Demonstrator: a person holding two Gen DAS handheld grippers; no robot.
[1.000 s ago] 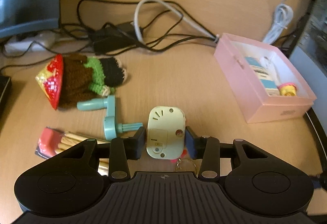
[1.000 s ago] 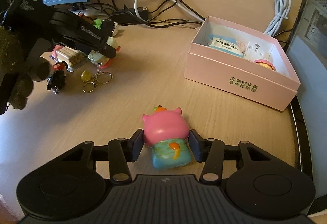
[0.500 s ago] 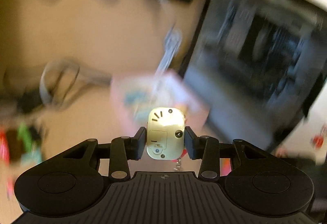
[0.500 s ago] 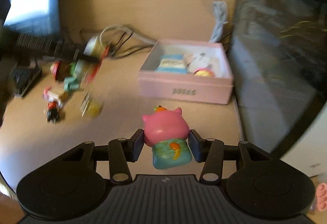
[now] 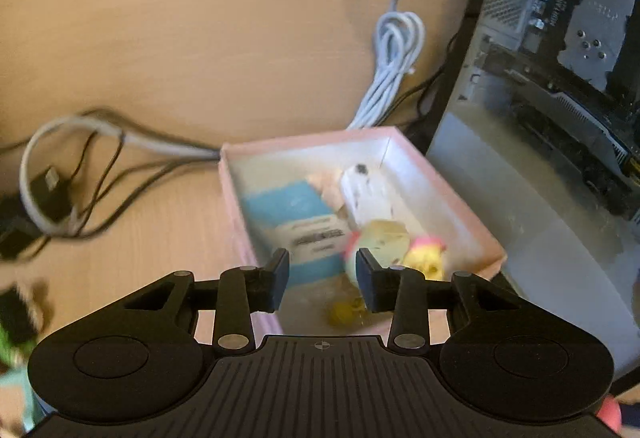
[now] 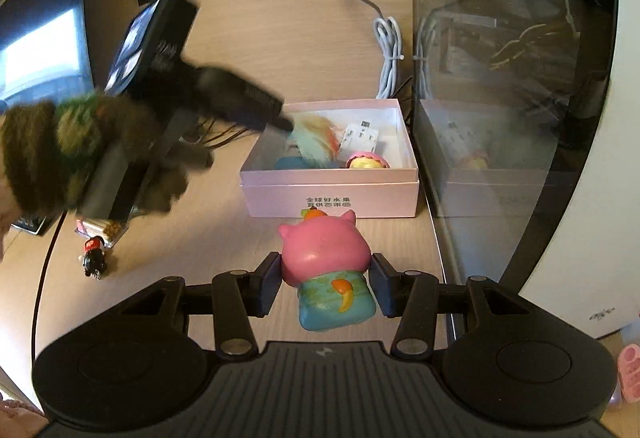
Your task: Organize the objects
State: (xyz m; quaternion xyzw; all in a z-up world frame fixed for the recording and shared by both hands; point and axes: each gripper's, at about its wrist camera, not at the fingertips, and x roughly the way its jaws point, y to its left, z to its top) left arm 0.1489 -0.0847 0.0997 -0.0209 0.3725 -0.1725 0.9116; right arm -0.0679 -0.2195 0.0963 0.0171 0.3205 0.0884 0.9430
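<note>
My left gripper [image 5: 319, 274] is open and empty above the near end of the pink box [image 5: 234, 206]. The pale green toy [image 5: 380, 242], blurred, lies in the box just past the right finger, beside a blue-and-white pack [image 5: 296, 214], a white item [image 5: 368, 186] and a yellow-pink toy [image 5: 424, 258]. My right gripper [image 6: 324, 284] is shut on the pink pig toy [image 6: 324, 258] and holds it in front of the pink box [image 6: 332, 194]. In the right wrist view the left gripper [image 6: 280, 122] reaches over the box's left side.
A computer case [image 5: 560, 78] stands right of the box, with a glass panel [image 6: 500, 78]. White coiled cable [image 5: 394, 50] and black cables [image 5: 80, 198] lie behind. A small black-red figure [image 6: 94, 256] and a snack pack [image 6: 100, 226] lie at left.
My left gripper swung from the toy pile to the box, opened and let go of the pale green toy, which dropped in. My right gripper lifted the pig toy toward the box.
</note>
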